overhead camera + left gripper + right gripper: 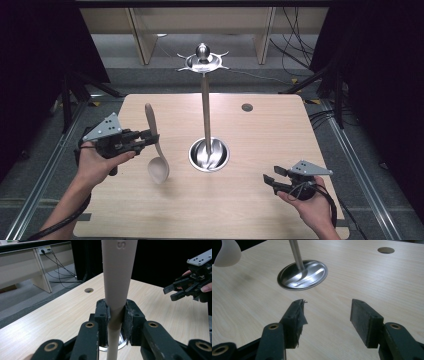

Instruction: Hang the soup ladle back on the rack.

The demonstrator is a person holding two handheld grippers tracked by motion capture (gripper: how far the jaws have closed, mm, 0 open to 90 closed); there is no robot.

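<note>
Jaws of the left gripper clamp the handle of a pale beige plastic spoon, held above the light wooden table with its bowl down, just left of the shiny metal stand and its round base. Right gripper hovers near the table's right edge, jaws spread wide, holding nothing.

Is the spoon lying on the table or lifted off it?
Lifted. The left gripper is shut on the spoon handle, bowl hanging down above the table.
</note>
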